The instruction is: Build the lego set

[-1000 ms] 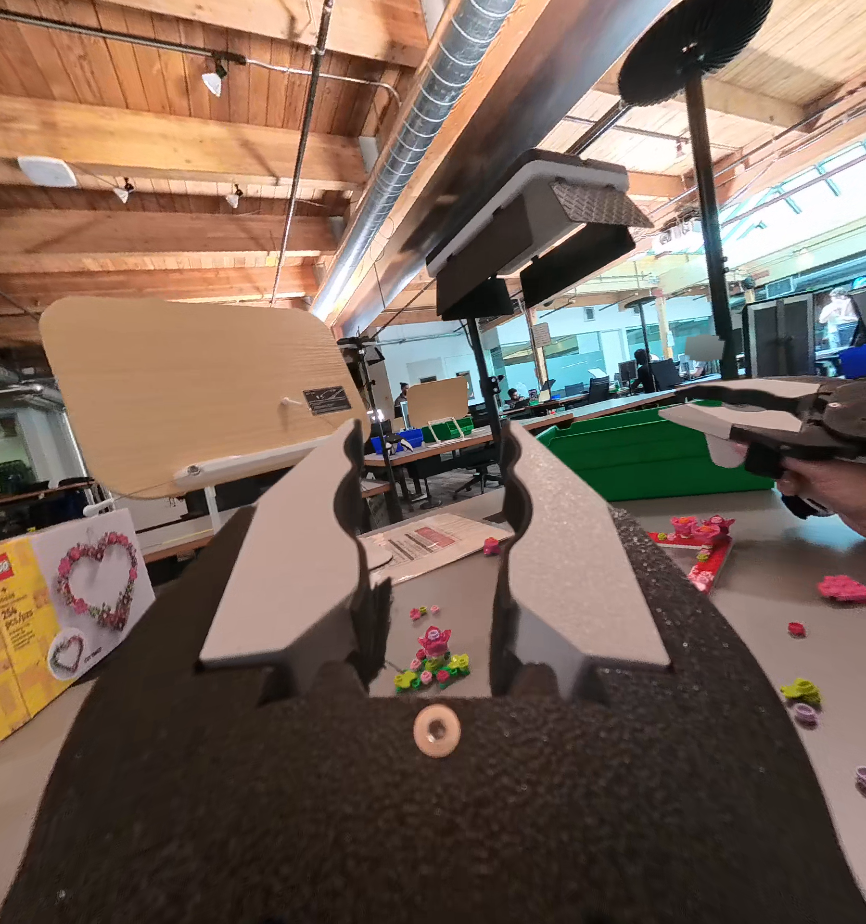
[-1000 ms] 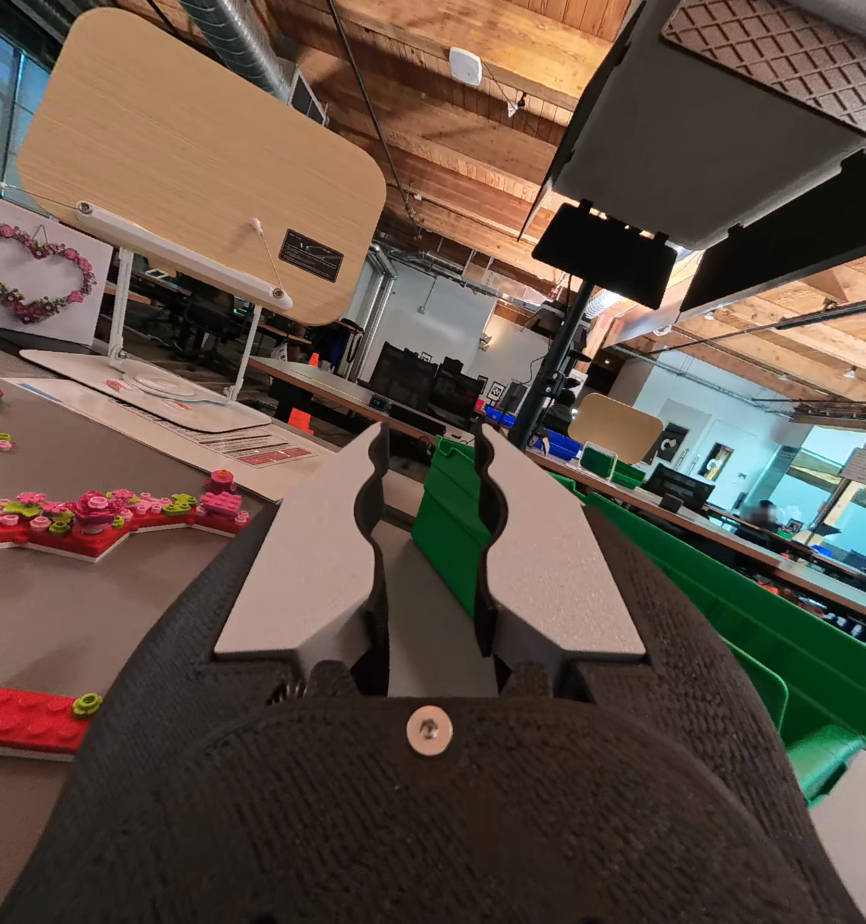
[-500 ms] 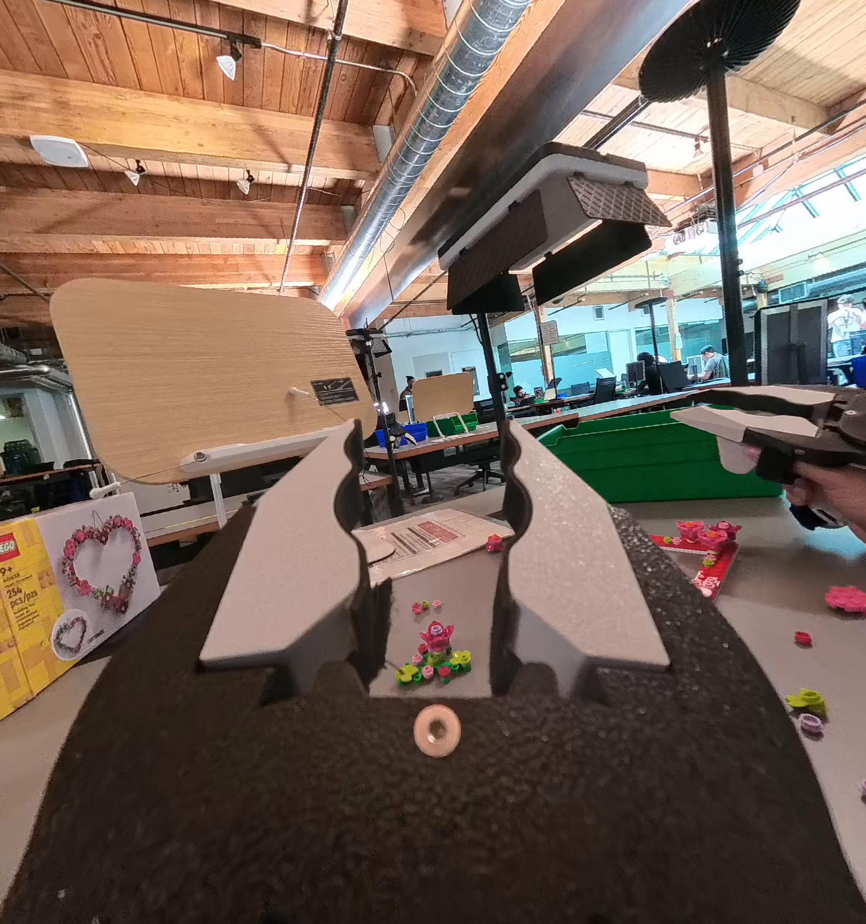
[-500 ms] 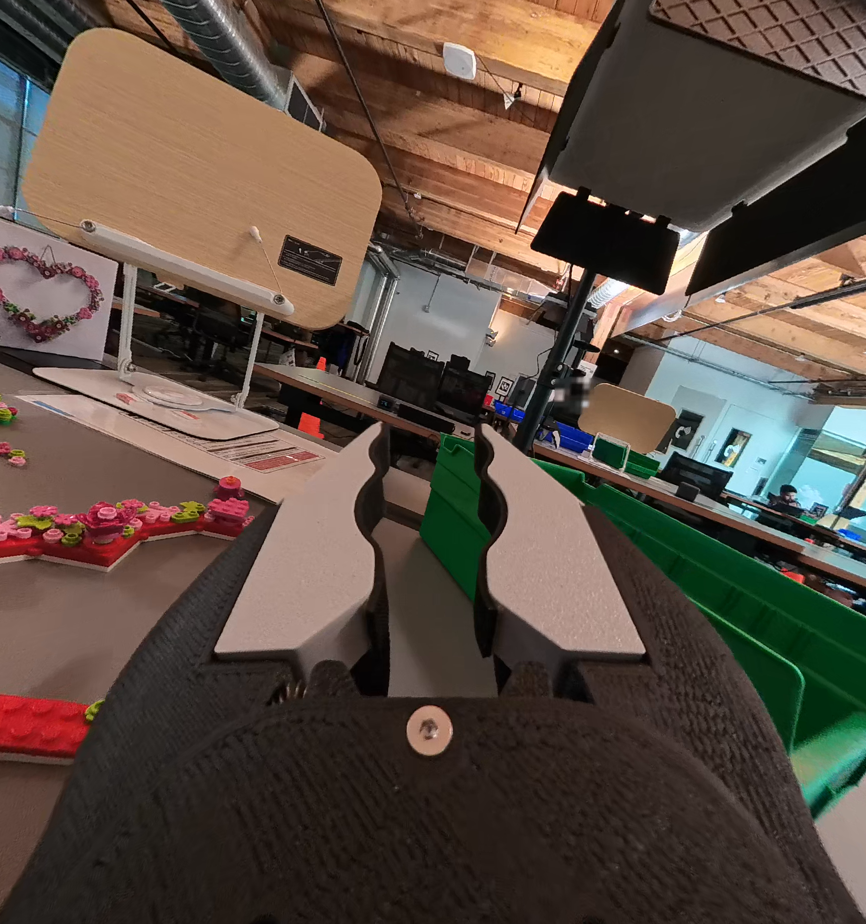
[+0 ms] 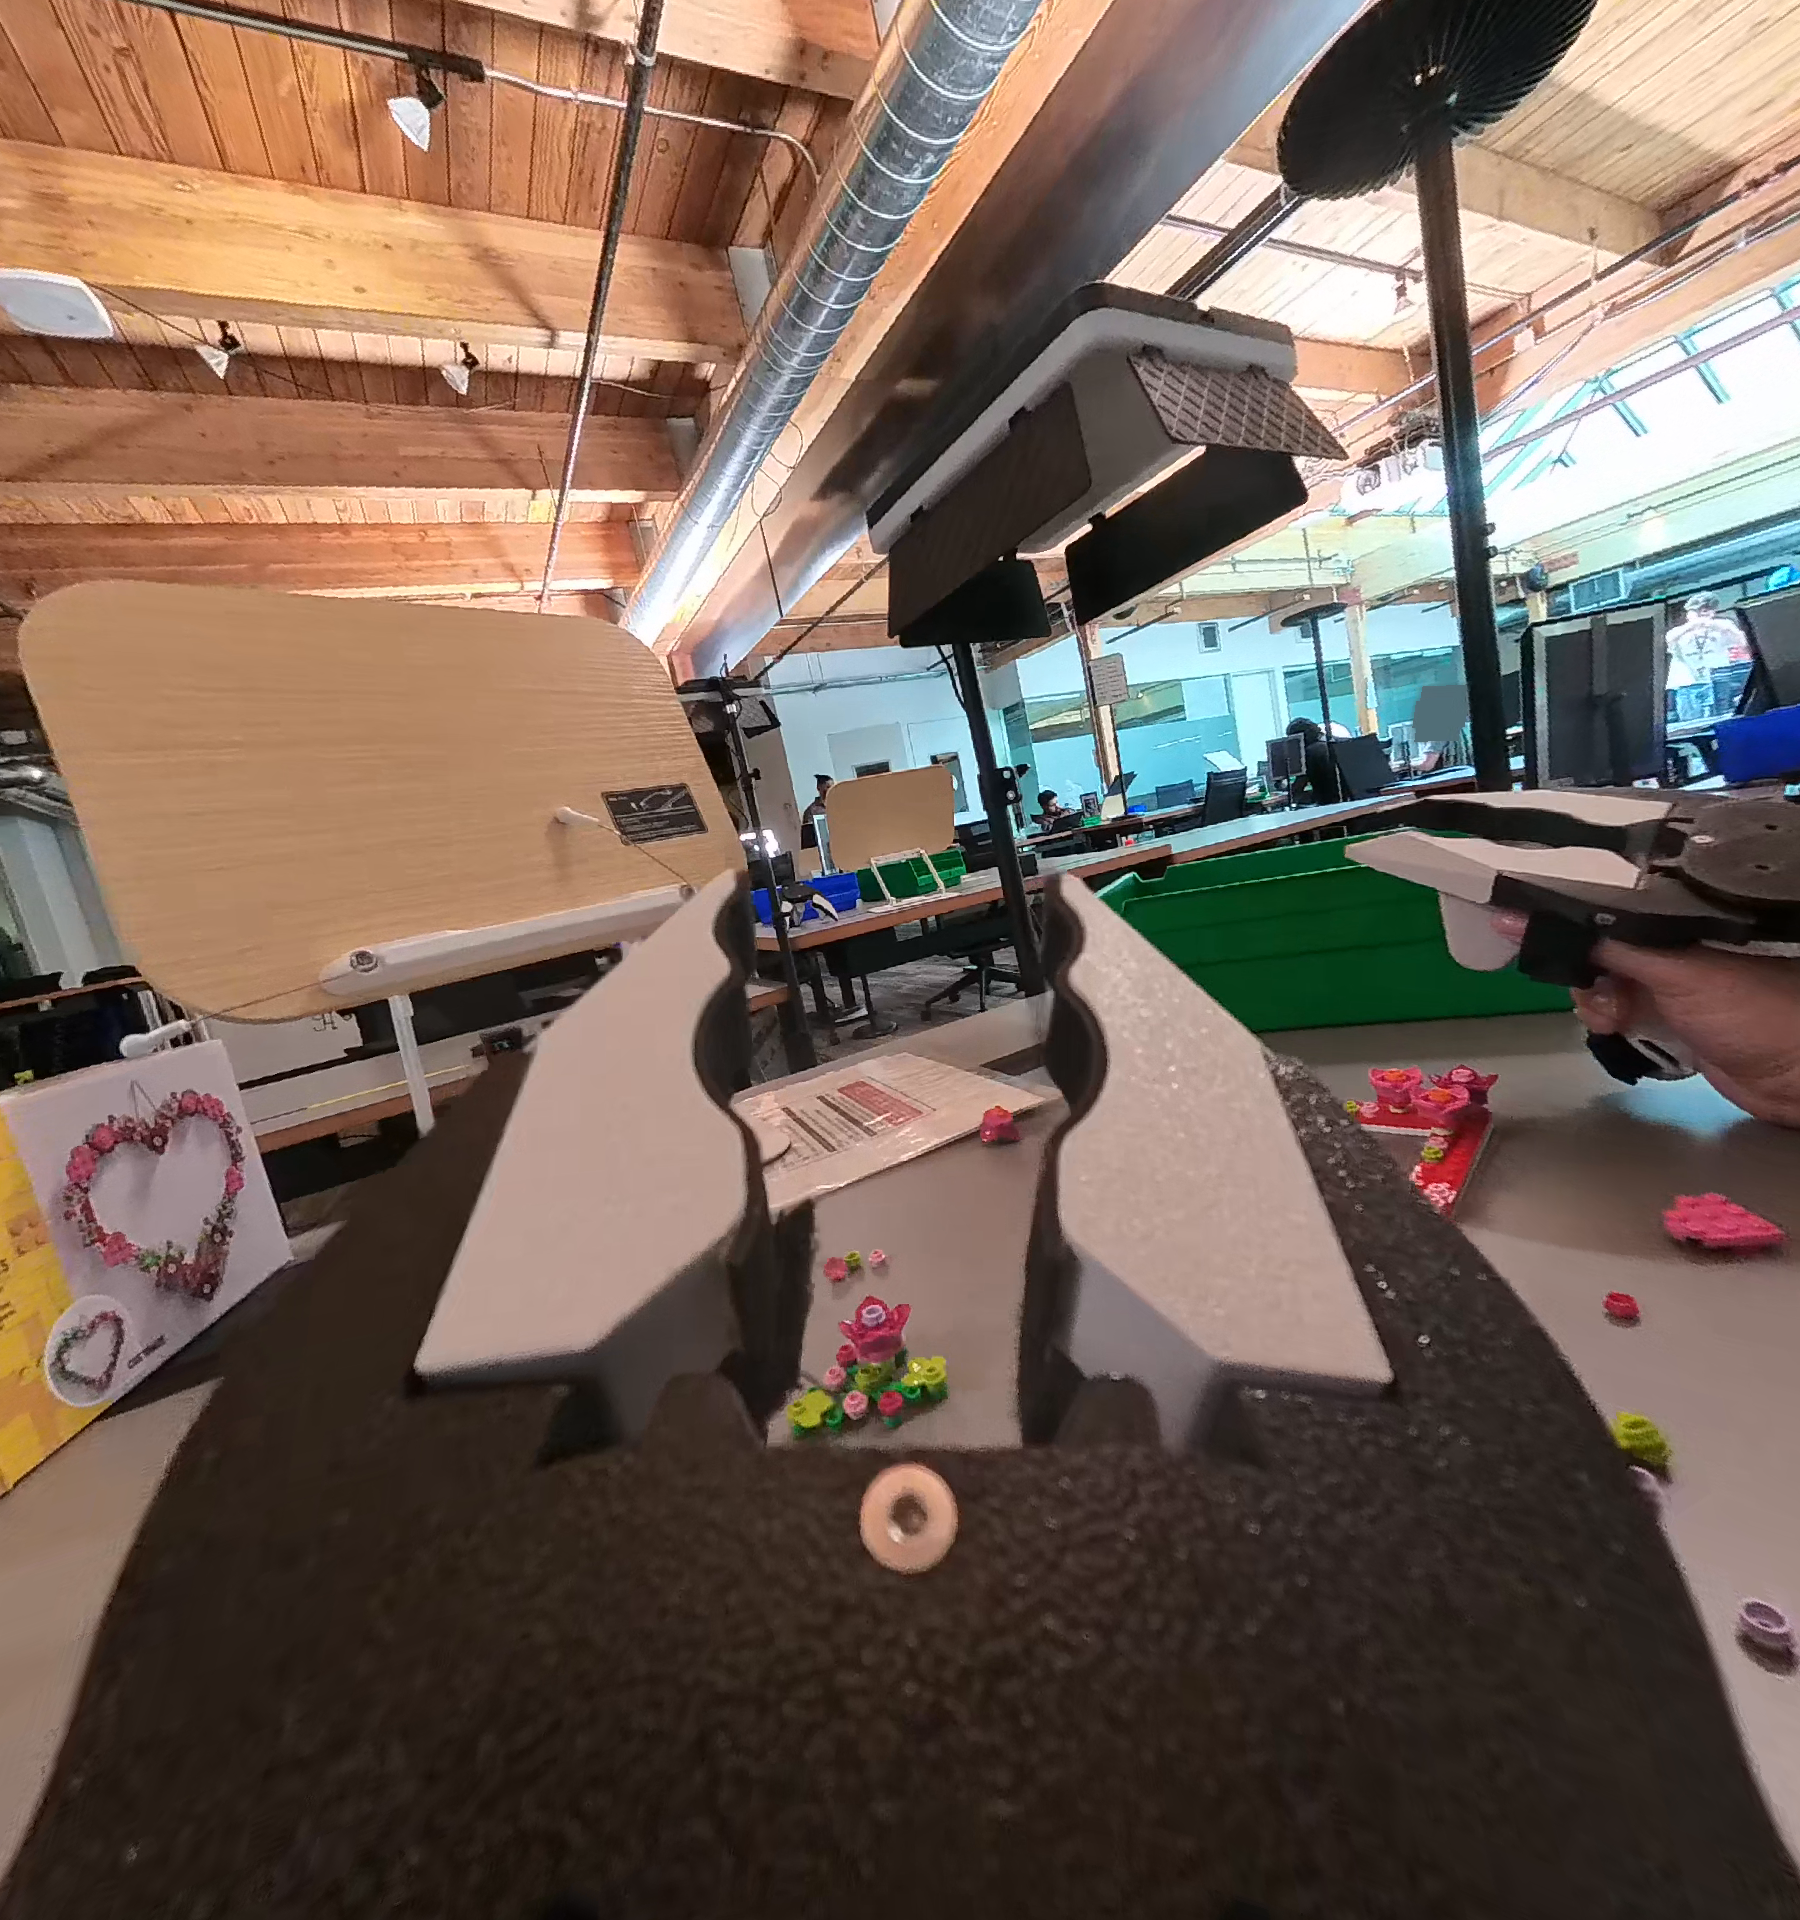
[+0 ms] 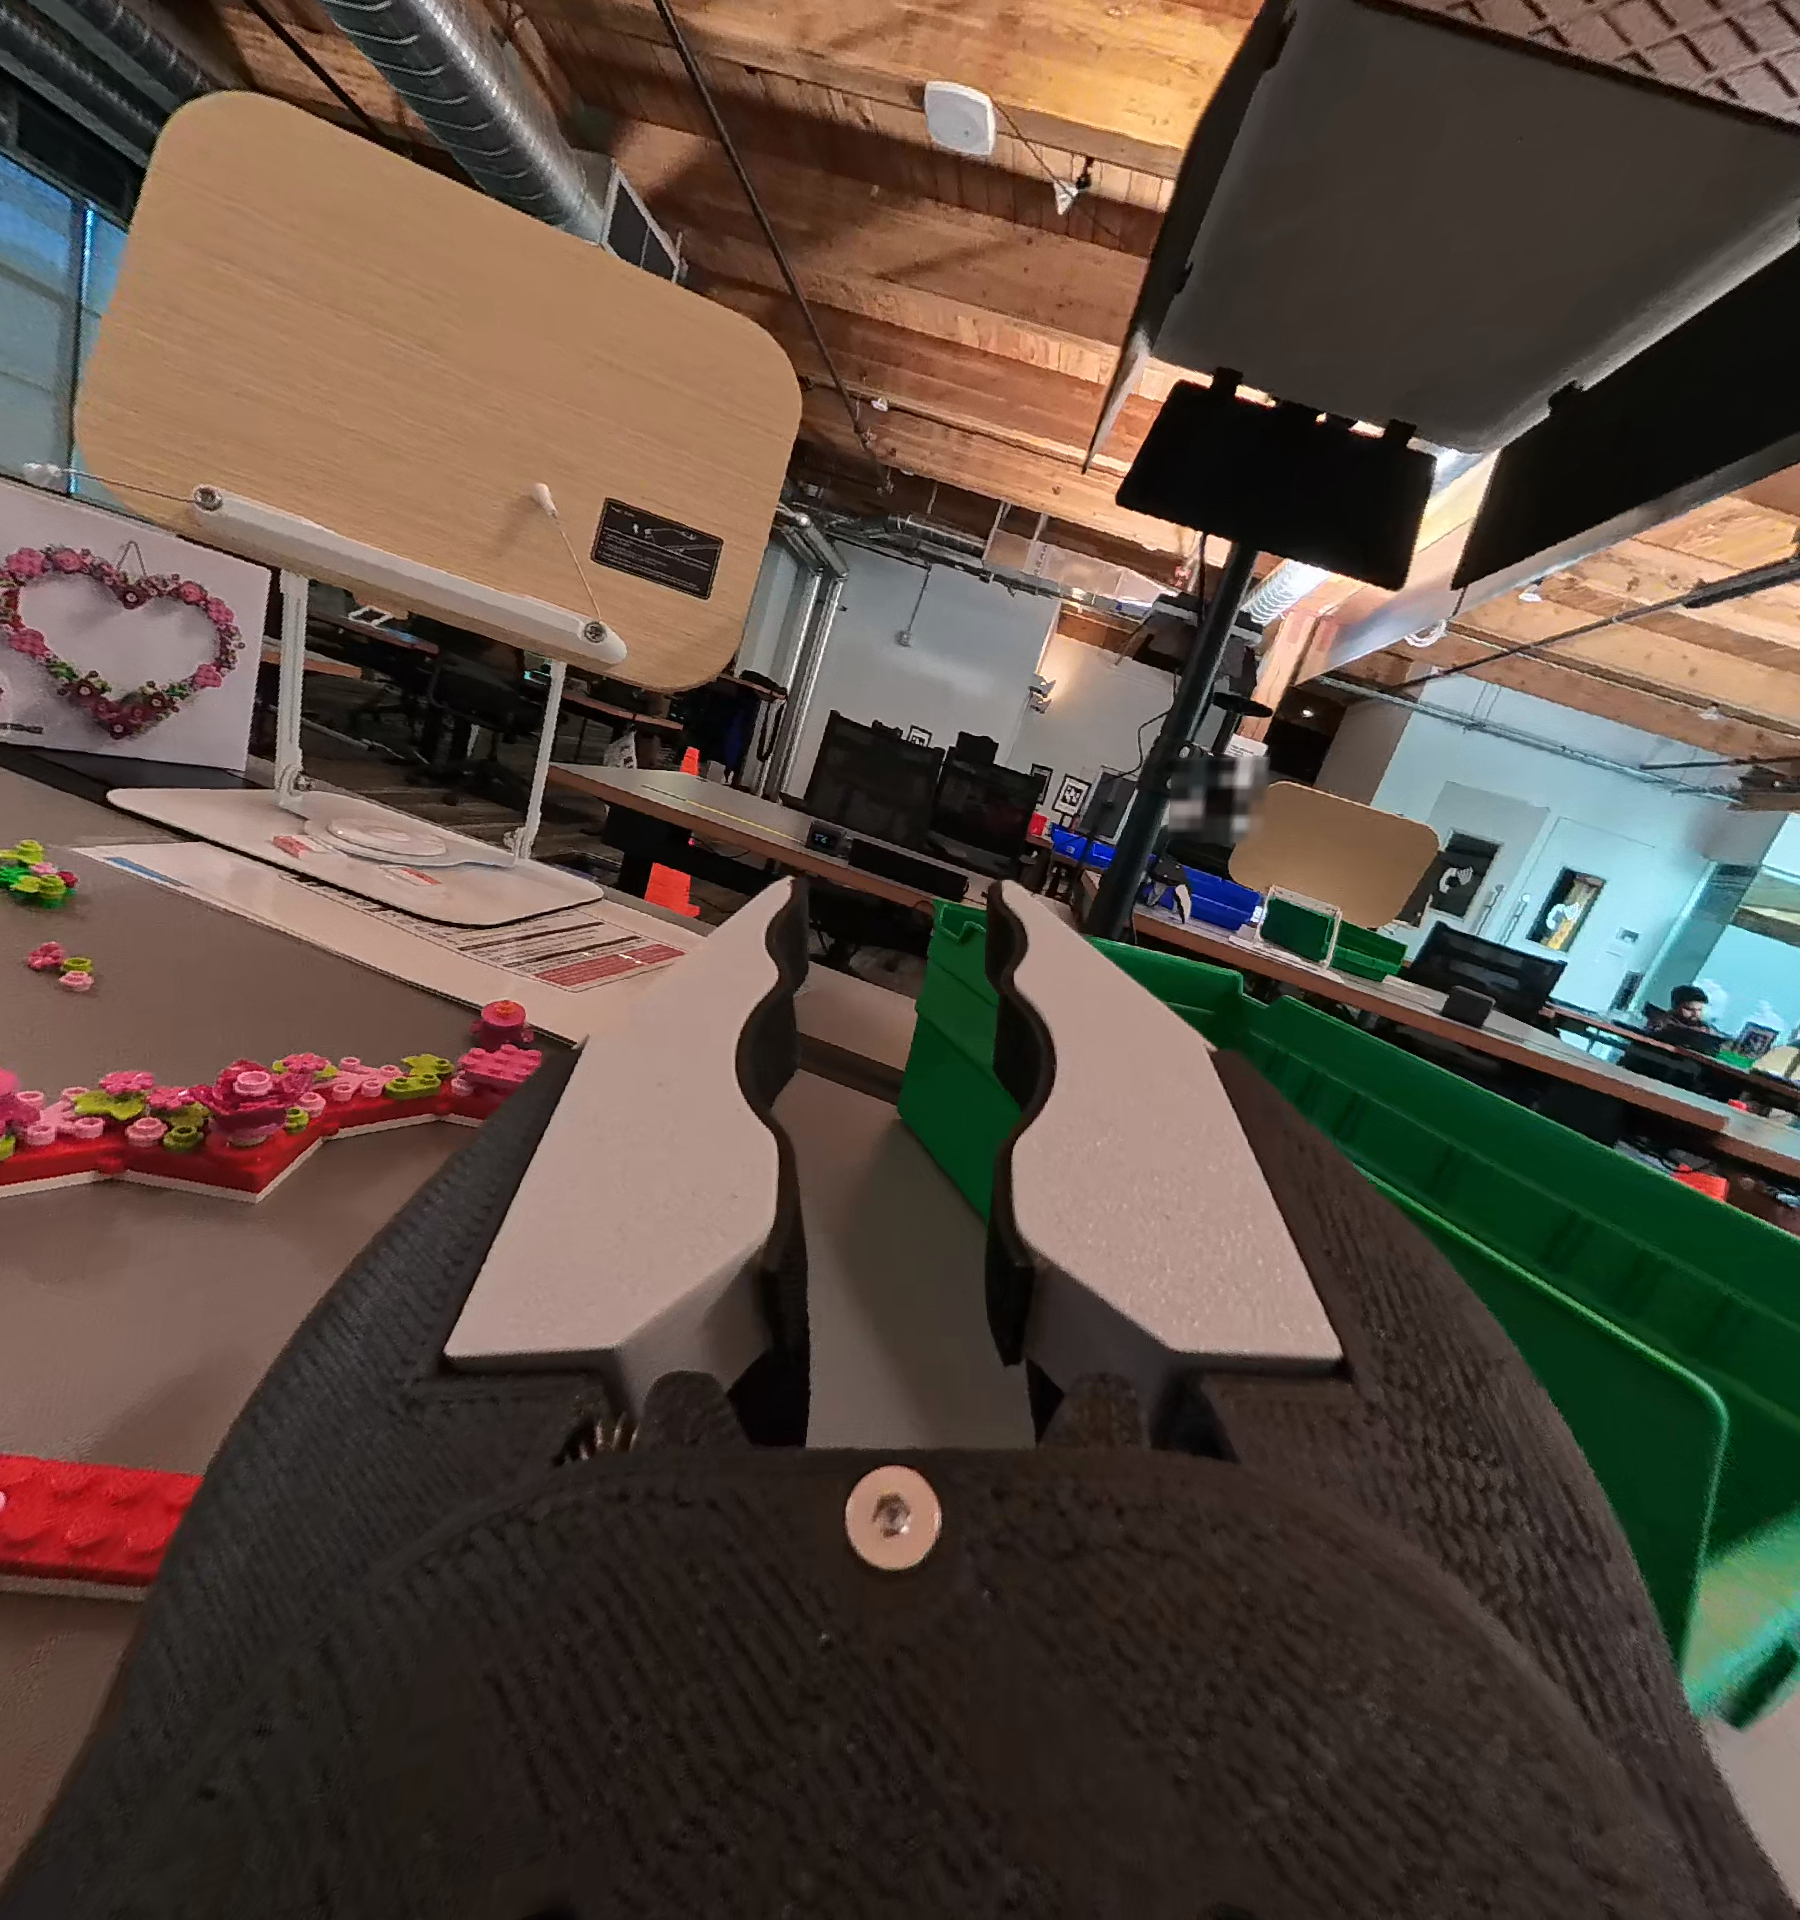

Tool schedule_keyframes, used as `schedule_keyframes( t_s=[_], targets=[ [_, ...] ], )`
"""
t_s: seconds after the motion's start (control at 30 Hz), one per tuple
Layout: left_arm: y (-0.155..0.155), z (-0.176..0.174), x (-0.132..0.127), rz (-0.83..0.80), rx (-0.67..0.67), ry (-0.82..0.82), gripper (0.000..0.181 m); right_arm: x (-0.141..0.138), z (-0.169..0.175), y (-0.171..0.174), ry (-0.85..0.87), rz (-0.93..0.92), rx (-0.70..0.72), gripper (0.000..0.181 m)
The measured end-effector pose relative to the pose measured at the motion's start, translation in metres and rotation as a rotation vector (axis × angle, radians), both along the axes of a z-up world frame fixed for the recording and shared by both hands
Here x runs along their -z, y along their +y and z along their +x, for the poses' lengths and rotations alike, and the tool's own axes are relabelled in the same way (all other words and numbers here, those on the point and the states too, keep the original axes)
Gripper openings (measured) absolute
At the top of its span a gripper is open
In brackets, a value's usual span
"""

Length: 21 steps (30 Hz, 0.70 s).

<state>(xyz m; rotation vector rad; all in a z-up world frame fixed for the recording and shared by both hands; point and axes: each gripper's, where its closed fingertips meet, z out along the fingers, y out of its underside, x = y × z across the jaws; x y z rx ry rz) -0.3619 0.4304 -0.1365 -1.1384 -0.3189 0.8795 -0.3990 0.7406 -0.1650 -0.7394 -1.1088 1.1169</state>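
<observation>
A: Box [image 5: 96, 1236] stands far left, picture side facing in, probably for reference. Left gripper [image 5: 891, 914] hangs over the flower cluster [image 5: 870, 1371], fingers wide, empty.

B: Red strip [image 6: 200, 1132] lies flat mid-counter [image 6: 179, 1309], long axis left-right. Right gripper [image 6: 894, 904] narrower, empty, aimed at the green bin [image 6: 1498, 1143].

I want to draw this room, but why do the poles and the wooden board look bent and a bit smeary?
Left wrist view: the wide lens tilts the black pole and the wooden board, whose left edge is smeared; the windows glare white. Right wrist view: the green bin goes blurry at the right edge, and the left gripper and right gripper look huge.
</observation>
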Motion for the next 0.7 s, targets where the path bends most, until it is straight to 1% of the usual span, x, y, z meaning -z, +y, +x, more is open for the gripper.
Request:
schedule_keyframes(
  t_s=[0.1,0.2,0.3,0.4,0.47,0.53,0.6,0.67,0.7],
  targets=[
    [0.004,0.002,0.003,-0.005,0.028,-0.015,0.053,-0.003,0.005,0.007,0.013,-0.039,0.019,0.033],
    [0.005,0.007,0.001,-0.019,0.031,0.008,0.053,-0.007,0.012,0.016,0.015,-0.058,0.063,0.033],
    [0.007,0.012,-0.001,-0.042,0.024,0.044,0.053,-0.009,0.023,0.019,-0.002,-0.080,0.086,0.036],
    [0.011,0.014,-0.001,-0.053,0.032,0.052,0.053,-0.006,0.036,0.015,-0.047,-0.071,0.082,0.038],
    [0.012,0.015,0.001,-0.065,0.034,0.055,0.053,0.003,0.045,0.008,-0.130,-0.067,0.063,0.039],
    [0.012,0.013,0.002,-0.075,0.027,0.056,0.053,0.016,0.054,-0.010,-0.246,-0.103,-0.017,0.041],
    [0.011,0.011,0.002,-0.069,0.026,0.044,0.053,0.038,0.065,-0.032,-0.406,-0.113,-0.099,0.041],
    [0.010,0.010,0.002,-0.050,0.034,0.029,0.053,0.066,0.079,-0.049,-0.575,-0.122,-0.137,0.043],
    [0.010,0.008,0.002,-0.044,0.036,0.020,0.053,0.074,0.086,-0.055,-0.622,-0.116,-0.142,0.044]
  ],
)
